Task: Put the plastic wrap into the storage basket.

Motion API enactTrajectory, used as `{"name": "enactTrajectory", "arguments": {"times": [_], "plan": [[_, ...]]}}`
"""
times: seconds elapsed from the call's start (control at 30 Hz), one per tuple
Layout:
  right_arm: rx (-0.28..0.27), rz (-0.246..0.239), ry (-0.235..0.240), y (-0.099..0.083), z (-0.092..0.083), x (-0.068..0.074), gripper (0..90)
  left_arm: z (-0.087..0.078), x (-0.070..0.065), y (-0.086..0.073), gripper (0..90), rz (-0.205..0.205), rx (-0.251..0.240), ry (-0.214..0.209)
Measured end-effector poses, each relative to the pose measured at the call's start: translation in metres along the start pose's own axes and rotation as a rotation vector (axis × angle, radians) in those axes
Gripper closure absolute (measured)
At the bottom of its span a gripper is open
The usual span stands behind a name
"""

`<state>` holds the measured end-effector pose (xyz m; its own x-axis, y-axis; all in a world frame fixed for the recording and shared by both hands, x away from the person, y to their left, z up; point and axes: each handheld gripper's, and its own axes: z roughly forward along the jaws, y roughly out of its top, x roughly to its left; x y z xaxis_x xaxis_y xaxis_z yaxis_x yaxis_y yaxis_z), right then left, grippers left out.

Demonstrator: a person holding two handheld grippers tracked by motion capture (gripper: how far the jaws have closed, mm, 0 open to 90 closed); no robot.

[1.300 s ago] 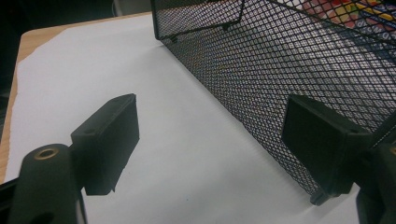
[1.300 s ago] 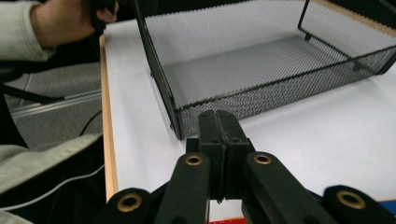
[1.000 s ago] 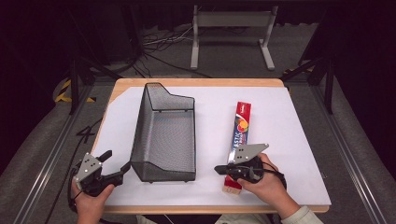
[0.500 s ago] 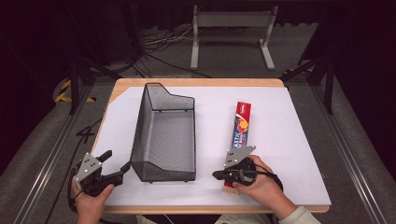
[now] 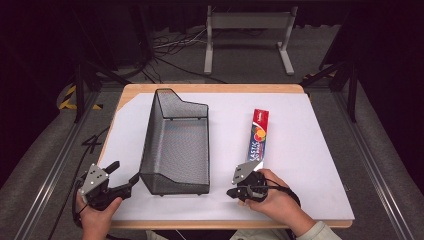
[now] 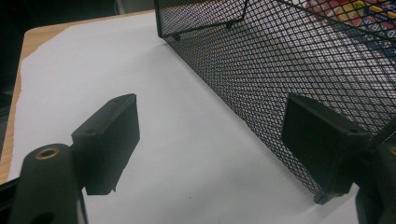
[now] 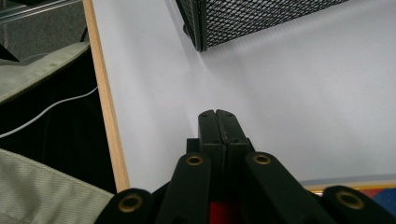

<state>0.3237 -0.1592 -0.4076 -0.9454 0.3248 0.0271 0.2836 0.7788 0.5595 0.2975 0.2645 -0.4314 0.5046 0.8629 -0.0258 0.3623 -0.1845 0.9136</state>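
Resting at the desk's [image 5: 300, 150] near edge, right tool [image 5: 235, 192] has jaws pressed together, empty, pointing left toward the mesh basket [image 5: 176, 145]. Long red box [image 5: 257, 140] lies just beside it, long axis running away from the person, near end by the right hand [image 5: 272, 200]. Left tool [image 5: 127, 181] spread wide, just beside the basket's near-left corner. Right hand is nearer the box.

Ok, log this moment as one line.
left gripper: open beside mesh basket | right gripper: shut, empty, above table | toothpaste box: flat, right of basket
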Motion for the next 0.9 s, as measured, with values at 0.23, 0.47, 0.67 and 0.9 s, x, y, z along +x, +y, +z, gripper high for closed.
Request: {"name": "enactTrajectory", "arguments": {"times": [0.23,0.47,0.67,0.9], "plan": [[0.020,0.012,-0.001,0.001,-0.001,0.000,90.0,0.000,0.000,0.001,20.3,0.003,-0.001,-0.002],[0.048,0.040,-0.004,-0.005,-0.007,0.000,90.0,0.001,0.001,0.001,20.4,-0.004,-0.008,-0.005],[0.068,0.066,-0.017,-0.011,-0.012,0.001,90.0,0.003,0.000,0.003,20.4,-0.001,-0.008,-0.006],[0.096,0.113,-0.074,-0.028,-0.027,-0.004,90.0,0.004,0.001,0.004,20.5,-0.006,-0.011,-0.005]]}}
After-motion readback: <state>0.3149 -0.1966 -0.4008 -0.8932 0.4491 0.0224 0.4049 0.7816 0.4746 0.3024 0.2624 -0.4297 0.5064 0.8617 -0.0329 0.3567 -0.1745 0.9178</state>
